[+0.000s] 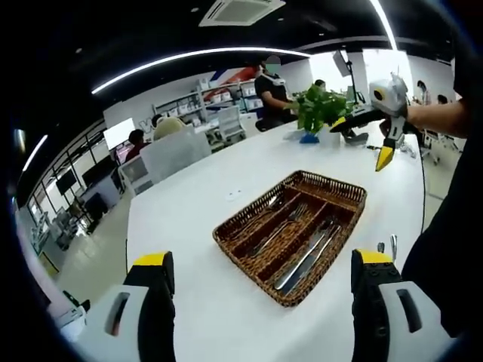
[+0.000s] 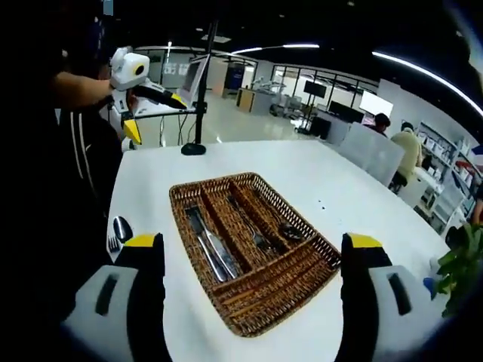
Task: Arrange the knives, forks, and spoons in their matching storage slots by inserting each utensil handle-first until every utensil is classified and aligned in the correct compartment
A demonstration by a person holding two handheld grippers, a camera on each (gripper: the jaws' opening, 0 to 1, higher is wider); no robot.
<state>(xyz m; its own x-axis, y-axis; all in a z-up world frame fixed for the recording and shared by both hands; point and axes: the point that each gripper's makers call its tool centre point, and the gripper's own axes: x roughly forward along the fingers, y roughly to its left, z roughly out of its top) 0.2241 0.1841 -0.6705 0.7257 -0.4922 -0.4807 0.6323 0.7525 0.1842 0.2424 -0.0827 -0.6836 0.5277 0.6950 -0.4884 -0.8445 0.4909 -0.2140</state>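
Note:
A brown wicker tray (image 1: pixel 332 192) lies on the white table (image 1: pixel 181 226), split into long slots. Knives (image 1: pixel 306 256) fill one slot, forks (image 1: pixel 285 225) the middle one, and a spoon (image 1: pixel 264 207) lies in the third. My left gripper (image 1: pixel 262 259) stands open before the tray with nothing between its fingers. A loose fork and spoon (image 1: pixel 386 245) rest on the table beside the tray. In the right gripper view the tray (image 2: pixel 279 290) sits ahead of my open, empty right gripper (image 2: pixel 253 243), with the knives (image 2: pixel 207 245), the forks (image 2: pixel 256 234) and the loose spoon (image 2: pixel 121 228).
The right gripper (image 1: pixel 381 113) hangs raised above the table's far right, held in a hand; the left gripper (image 2: pixel 139 90) likewise. A potted plant (image 1: pixel 317 109) stands at the table's far end, a black stand (image 2: pixel 195 148) at the other. People sit at desks behind.

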